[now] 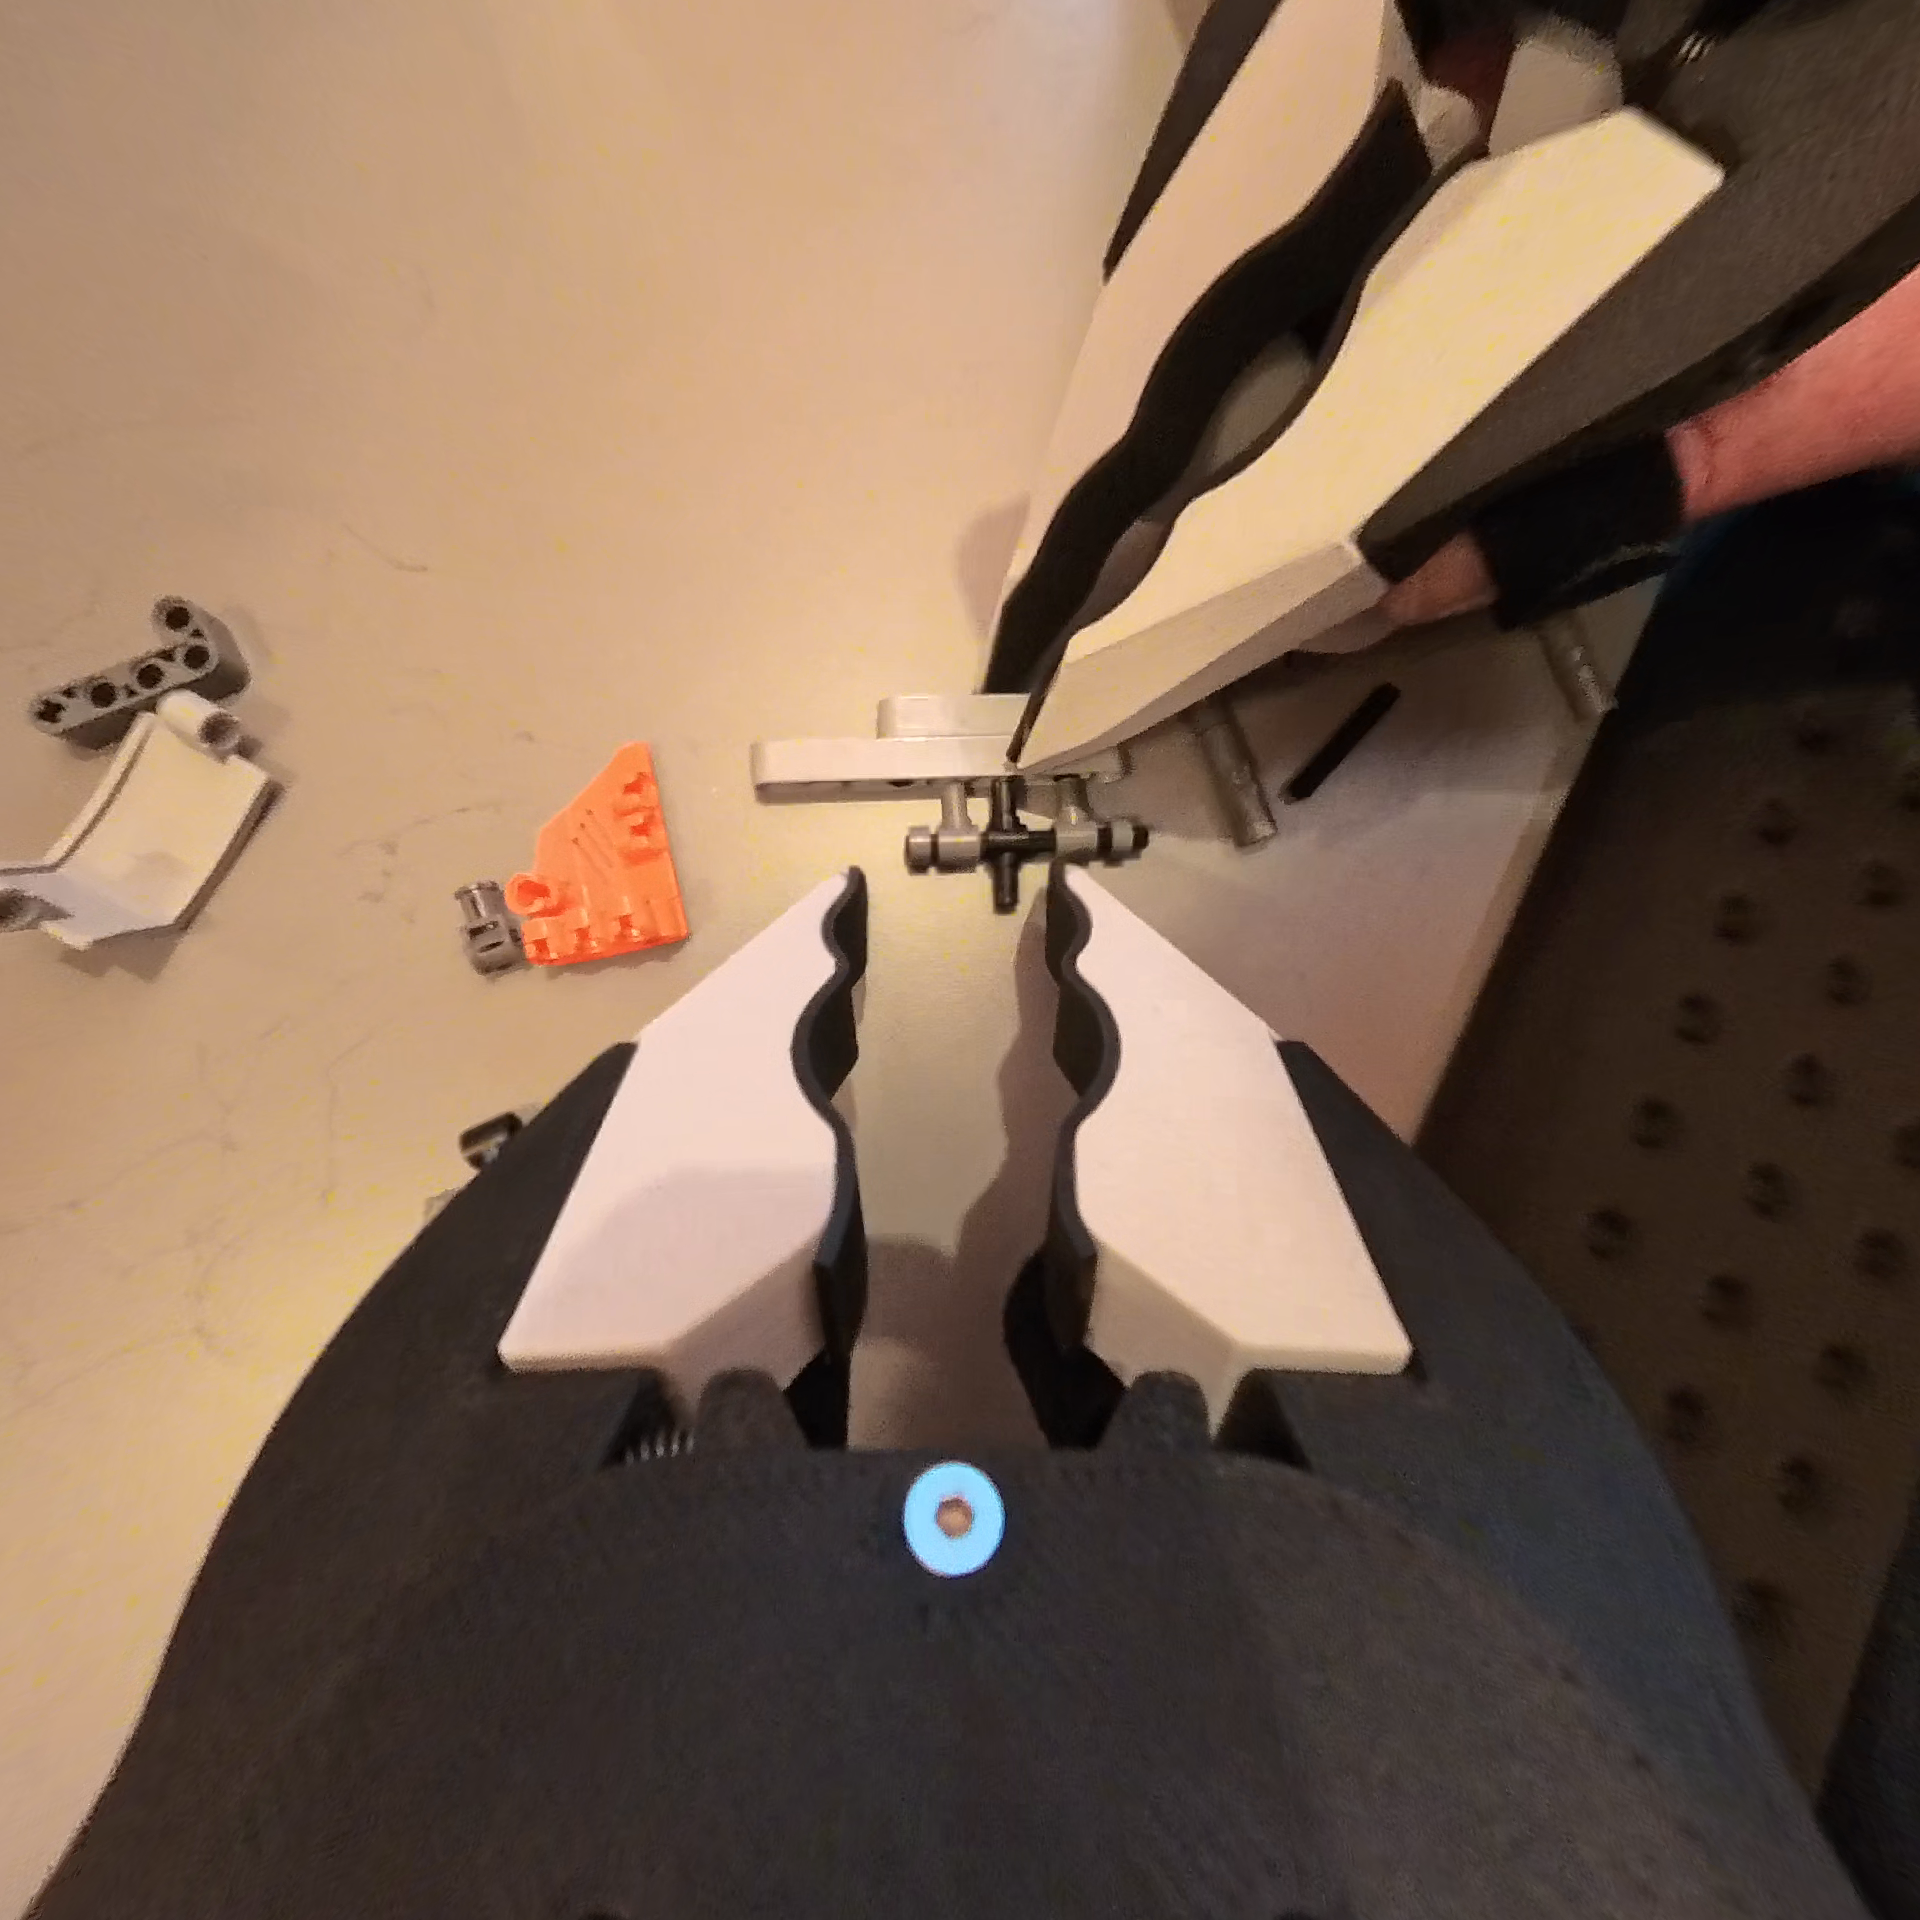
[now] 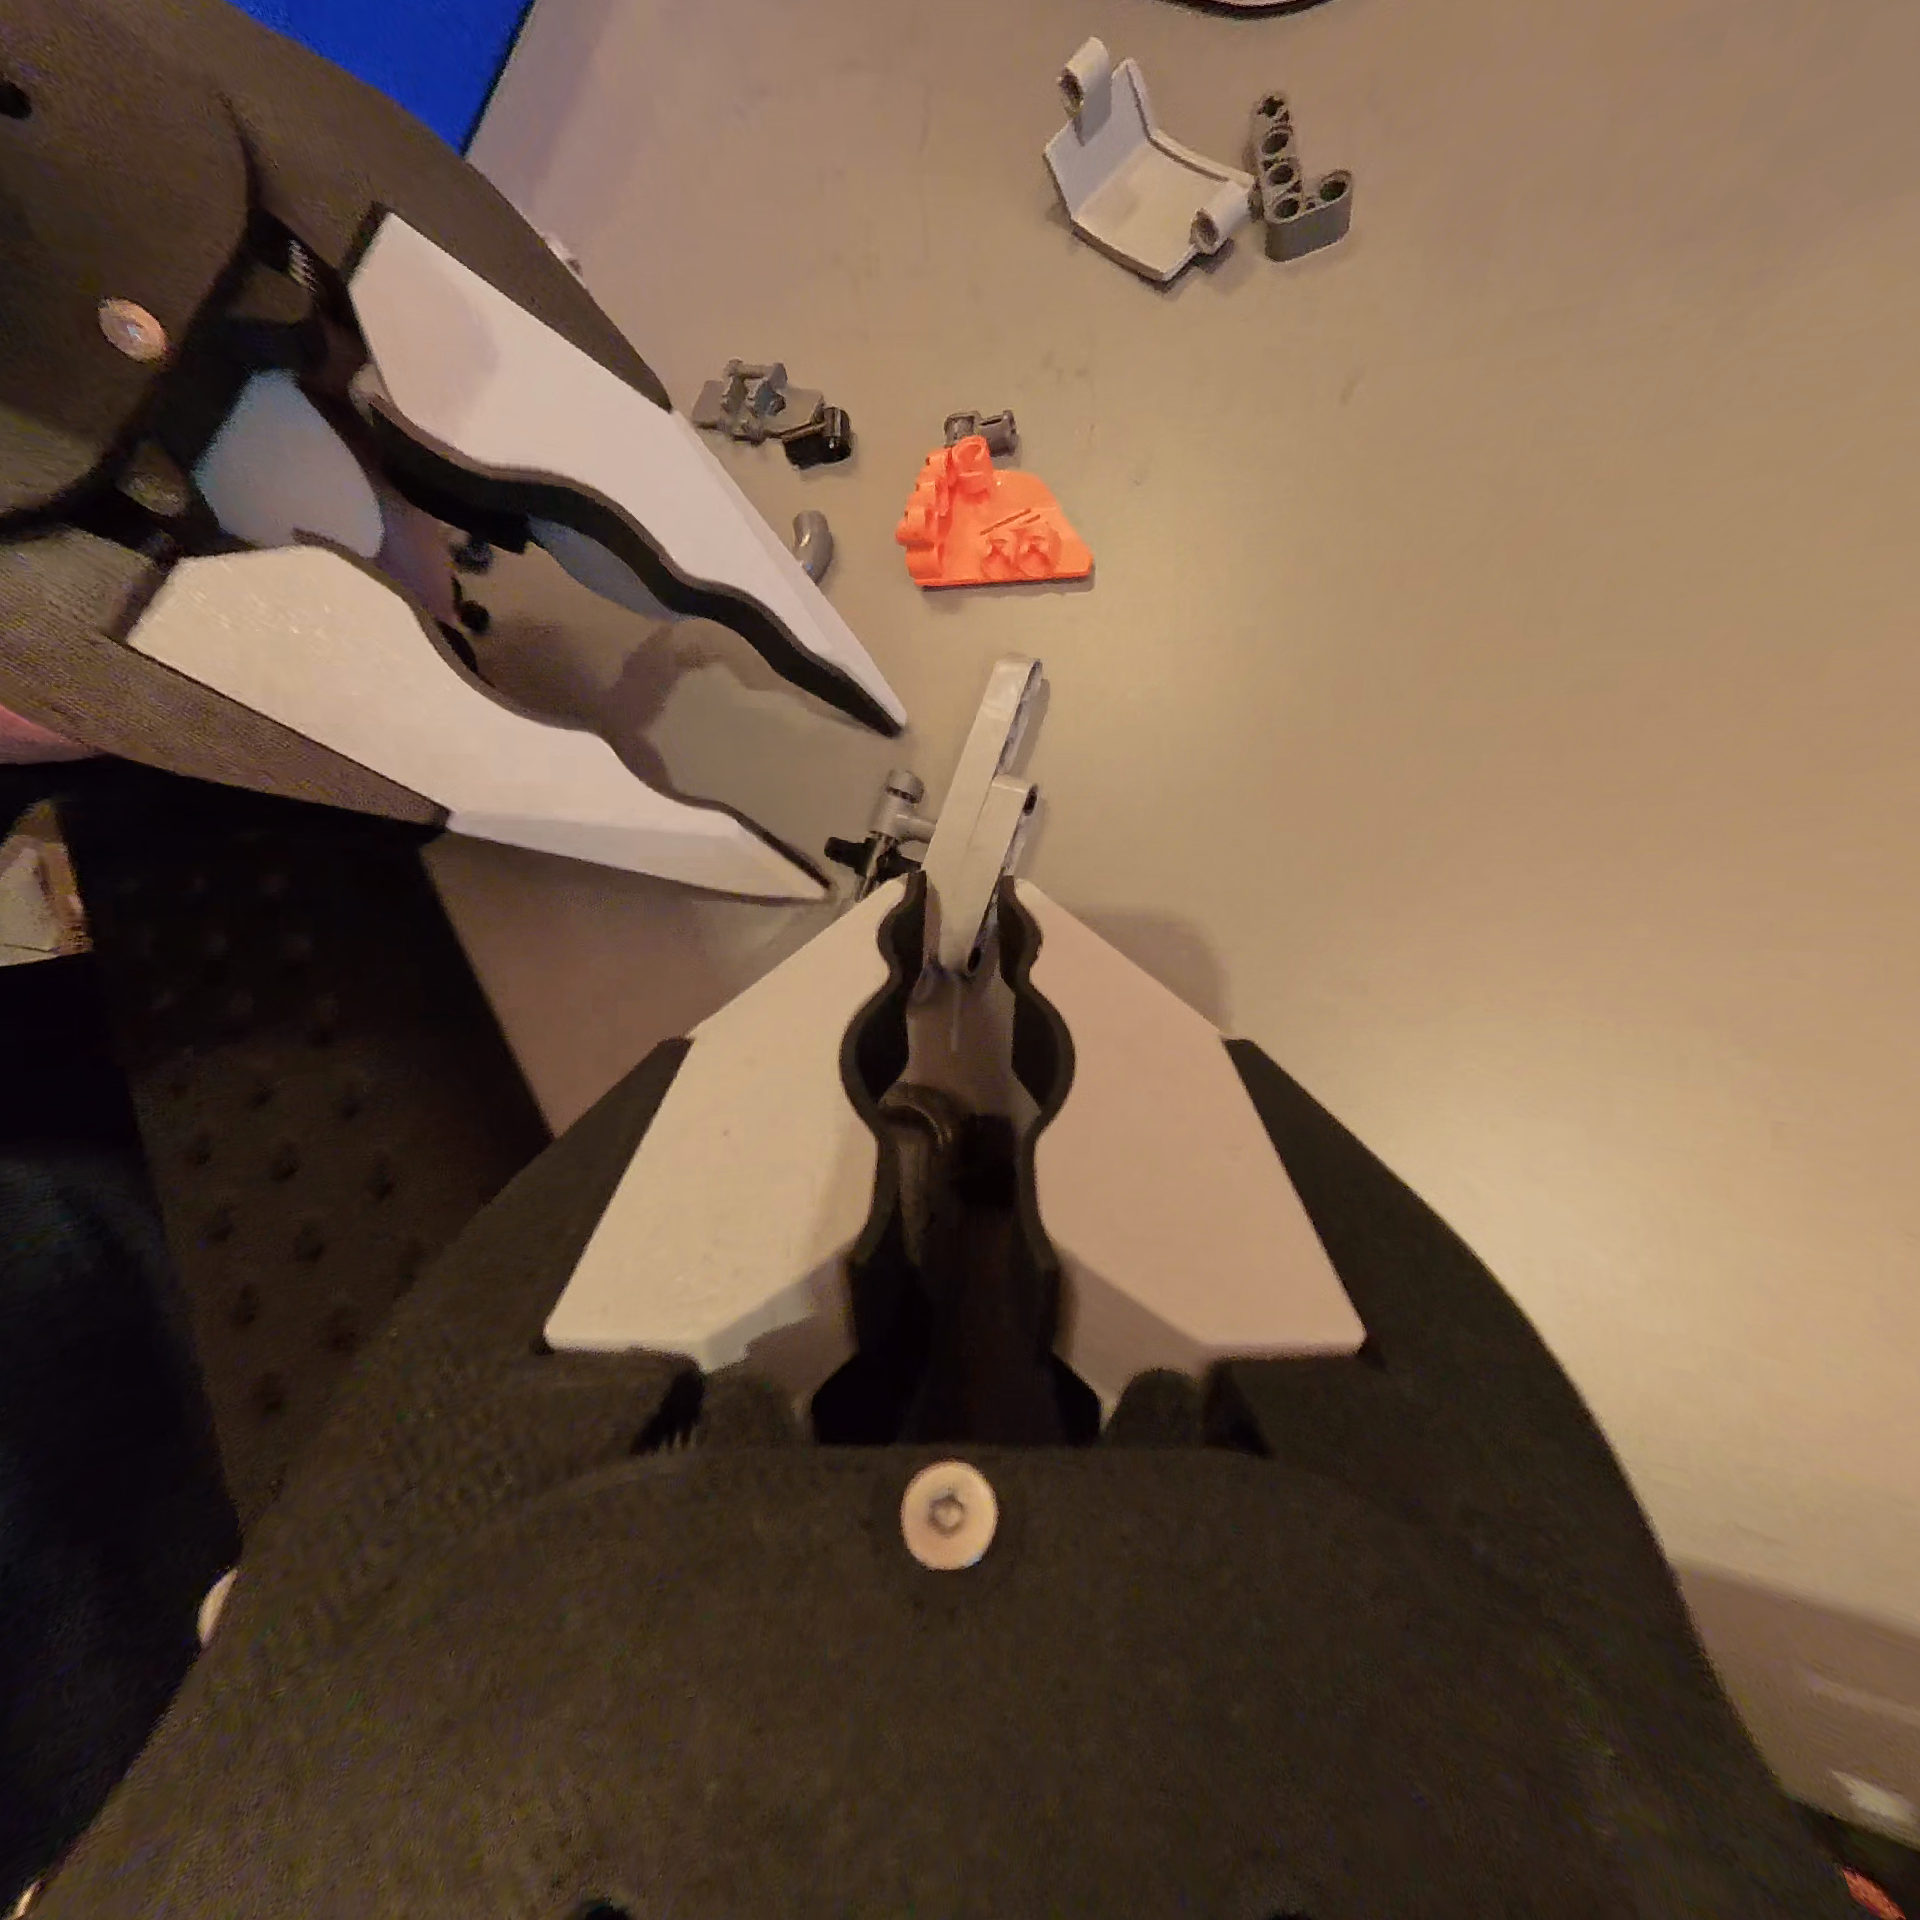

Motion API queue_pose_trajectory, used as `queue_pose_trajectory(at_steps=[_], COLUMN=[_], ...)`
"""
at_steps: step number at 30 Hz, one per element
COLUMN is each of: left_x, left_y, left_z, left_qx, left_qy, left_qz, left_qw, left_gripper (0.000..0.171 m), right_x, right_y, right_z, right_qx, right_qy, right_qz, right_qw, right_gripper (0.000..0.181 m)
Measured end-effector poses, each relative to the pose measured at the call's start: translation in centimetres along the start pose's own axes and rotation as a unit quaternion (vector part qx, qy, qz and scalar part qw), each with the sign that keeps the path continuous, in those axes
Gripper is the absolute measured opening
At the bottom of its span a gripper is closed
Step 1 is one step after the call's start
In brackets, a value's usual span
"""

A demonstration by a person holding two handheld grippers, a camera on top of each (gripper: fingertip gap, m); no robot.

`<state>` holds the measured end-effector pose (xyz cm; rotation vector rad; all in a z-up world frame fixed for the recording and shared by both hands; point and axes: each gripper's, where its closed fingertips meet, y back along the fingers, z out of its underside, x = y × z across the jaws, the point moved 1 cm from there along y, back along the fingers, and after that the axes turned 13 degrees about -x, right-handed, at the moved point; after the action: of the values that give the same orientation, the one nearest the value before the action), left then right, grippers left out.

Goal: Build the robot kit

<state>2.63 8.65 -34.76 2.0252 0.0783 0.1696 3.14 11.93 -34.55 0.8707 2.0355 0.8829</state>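
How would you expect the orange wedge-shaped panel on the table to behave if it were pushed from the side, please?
The orange wedge-shaped panel looks like rigid moulded plastic, so it probably stays stiff. It lies flat on the smooth table, so it would likely slide, not roll. The small grey connector beside it might get nudged along.

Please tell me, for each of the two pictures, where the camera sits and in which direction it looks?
Left wrist view: sits behind the open left gripper, looking along its fingers at the grey beam assembly; a gloved hand shows.
Right wrist view: sits behind the right gripper, which clamps that assembly; only gripper parts show.
Shared: the assembly, the orange piece, both grippers.
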Motion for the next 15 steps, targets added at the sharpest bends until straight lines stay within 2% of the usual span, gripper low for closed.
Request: queue_pose_trajectory(at_steps=[7, 8, 10, 13, 15], left_x=[-0.7, -0.8, -0.9, -1.1, -1.3], left_y=[0.4, 0.6, 0.9, 1.0, 1.1], left_z=[0.2, 0.1, -0.3, -0.4, -0.6], left_qx=[0.010, 0.014, 0.019, 0.003, 0.005], left_qy=[0.002, 0.006, 0.010, -0.002, 0.010], left_qz=[-0.009, 0.007, 0.030, 0.053, 0.066], left_qw=[1.000, 1.000, 0.999, 0.999, 0.998], left_gripper=[0.032, 0.033, 0.038, 0.032, 0.029], right_x=[-0.8, -0.8, -1.0, -1.5, -1.8], right_y=[0.0, 0.0, 0.0, 0.2, 0.6], right_z=[0.1, 0.2, 0.3, 0.1, -0.1], right_qx=[0.008, 0.010, 0.011, 0.010, 0.012], right_qy=[0.005, 0.006, 0.009, 0.016, 0.029], right_qz=[-0.007, -0.005, 0.000, -0.007, 0.003], right_qw=[1.000, 1.000, 1.000, 1.000, 0.999], right_gripper=[0.000, 0.000, 0.000, 0.002, 0.011])
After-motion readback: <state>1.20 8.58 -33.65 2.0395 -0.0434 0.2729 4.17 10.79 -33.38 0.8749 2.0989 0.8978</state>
